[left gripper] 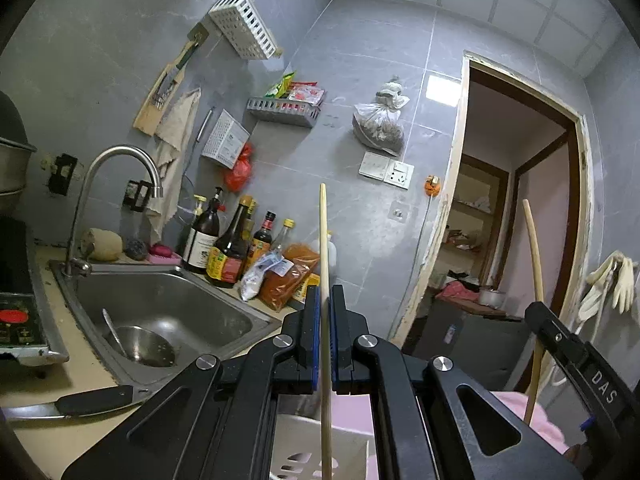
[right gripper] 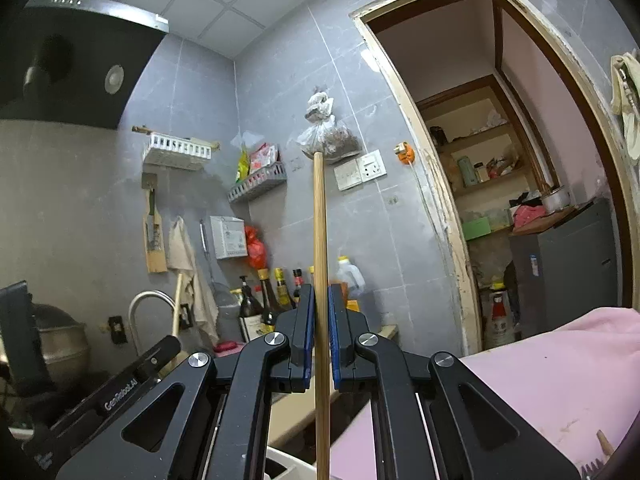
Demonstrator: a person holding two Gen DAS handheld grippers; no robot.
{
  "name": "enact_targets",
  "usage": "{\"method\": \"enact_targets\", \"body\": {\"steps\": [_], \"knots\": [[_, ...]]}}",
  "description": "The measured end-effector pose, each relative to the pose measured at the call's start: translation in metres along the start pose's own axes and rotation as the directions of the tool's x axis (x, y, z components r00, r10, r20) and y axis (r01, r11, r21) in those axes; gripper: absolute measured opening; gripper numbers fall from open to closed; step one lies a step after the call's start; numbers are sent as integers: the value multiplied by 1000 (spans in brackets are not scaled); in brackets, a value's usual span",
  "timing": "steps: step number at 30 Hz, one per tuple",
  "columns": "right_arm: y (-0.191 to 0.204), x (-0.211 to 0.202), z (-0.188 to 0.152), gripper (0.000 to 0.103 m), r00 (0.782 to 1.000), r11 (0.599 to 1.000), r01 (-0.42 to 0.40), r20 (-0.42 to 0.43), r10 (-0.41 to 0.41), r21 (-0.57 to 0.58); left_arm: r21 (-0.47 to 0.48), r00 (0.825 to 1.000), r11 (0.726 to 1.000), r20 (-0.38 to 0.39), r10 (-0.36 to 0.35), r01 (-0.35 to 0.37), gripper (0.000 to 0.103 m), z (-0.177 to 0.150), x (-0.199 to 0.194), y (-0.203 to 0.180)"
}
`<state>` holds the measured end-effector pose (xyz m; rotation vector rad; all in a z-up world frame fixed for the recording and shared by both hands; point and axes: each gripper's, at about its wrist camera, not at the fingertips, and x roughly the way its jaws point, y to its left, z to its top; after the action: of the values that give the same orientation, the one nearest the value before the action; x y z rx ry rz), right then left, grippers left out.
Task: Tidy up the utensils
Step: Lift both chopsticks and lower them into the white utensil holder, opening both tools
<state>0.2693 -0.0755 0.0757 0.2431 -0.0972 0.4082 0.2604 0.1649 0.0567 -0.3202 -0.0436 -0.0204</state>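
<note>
In the left wrist view my left gripper (left gripper: 325,294) is shut on a pale wooden chopstick (left gripper: 323,236) that stands upright between the blue pads. Below it sits a white slotted holder (left gripper: 296,460). At the right edge my right gripper (left gripper: 538,314) grips a second chopstick (left gripper: 534,256). In the right wrist view my right gripper (right gripper: 319,294) is shut on a darker wooden chopstick (right gripper: 319,220), also upright. My left gripper (right gripper: 166,346) shows at lower left with its chopstick (right gripper: 176,304). The white holder's rim (right gripper: 280,466) peeks in at the bottom.
A steel sink (left gripper: 224,312) holds a bowl with a spoon (left gripper: 140,344) under a curved tap (left gripper: 120,156). A black-handled knife (left gripper: 80,402) lies on the counter. Sauce bottles (left gripper: 228,248) crowd the corner. A pink cloth (right gripper: 560,368) lies to the right, beside an open doorway (left gripper: 512,200).
</note>
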Motion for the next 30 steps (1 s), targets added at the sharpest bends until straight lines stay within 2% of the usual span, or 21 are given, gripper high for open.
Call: {"method": "enact_targets", "body": {"steps": [9,18,25,28,29,30], "knots": [[6,-8,-22,6,991,990,108,-74,-115,-90,93,1000,996,-23,11,-9,2,-27,-10,-17],[9,-14,-29,6,980,992,72,-179,-91,-108,76,987,997,-160,-9,21,3,-37,-6,-16],[4,-21,-30,8,963,995,36,-262,-60,-97,73,977,996,-210,-36,52,4,-39,-15,-16],[2,-25,-31,9,959,995,24,-280,-49,-92,70,972,995,-226,-56,73,14,-40,-19,-16],[2,-27,-30,11,958,996,18,-285,-43,-89,62,969,995,-236,-68,84,23,-40,-20,-16],[2,-28,-29,14,957,996,13,-289,-37,-87,54,969,994,-235,-75,91,28,-39,-22,-15]]}}
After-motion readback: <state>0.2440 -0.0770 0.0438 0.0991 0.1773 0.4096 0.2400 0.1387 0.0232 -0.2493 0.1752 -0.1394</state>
